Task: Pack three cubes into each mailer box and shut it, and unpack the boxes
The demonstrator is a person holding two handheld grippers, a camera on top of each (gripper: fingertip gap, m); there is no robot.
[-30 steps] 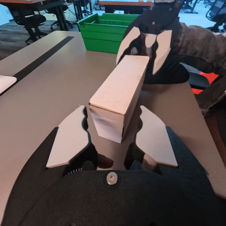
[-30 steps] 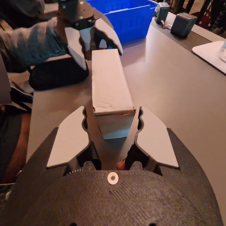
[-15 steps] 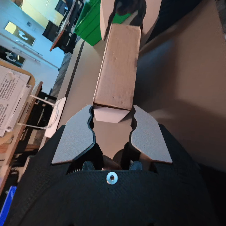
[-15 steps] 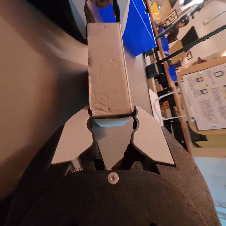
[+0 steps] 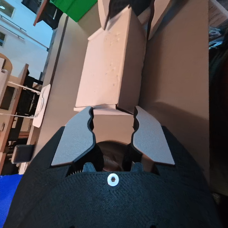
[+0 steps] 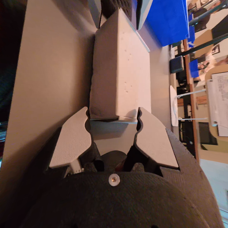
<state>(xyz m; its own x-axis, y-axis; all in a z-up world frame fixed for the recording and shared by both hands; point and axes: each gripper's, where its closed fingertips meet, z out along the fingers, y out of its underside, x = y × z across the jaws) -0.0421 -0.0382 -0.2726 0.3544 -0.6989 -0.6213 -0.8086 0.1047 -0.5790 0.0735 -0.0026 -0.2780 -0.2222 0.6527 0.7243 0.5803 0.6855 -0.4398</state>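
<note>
A long white mailer box (image 5: 108, 69) is held off the grey table (image 5: 172, 74) between both grippers, one at each end. My left gripper (image 5: 112, 109) is shut on the near end in the left wrist view. My right gripper (image 6: 112, 111) is shut on the other end of the box (image 6: 123, 69). Each view shows the other gripper at the far end: the right (image 5: 128, 9), the left (image 6: 117, 7). Both views are rolled sideways. A thin lid edge (image 6: 143, 40) stands slightly proud along one long side. No cubes are visible.
A green bin (image 5: 74, 8) stands on the table beyond the right gripper, and a blue bin (image 6: 166, 21) beyond the left gripper. A white pad (image 6: 173, 106) and a dark block (image 6: 176, 65) lie towards the table's far side (image 6: 49, 74). Other desks stand behind. The left gripper's tips are roughly 12 cm from the right gripper's.
Both grippers closed on the ends of the box, which had rested flat on the table. They lifted it and rolled it onto its side, and a lid edge now sticks out.
</note>
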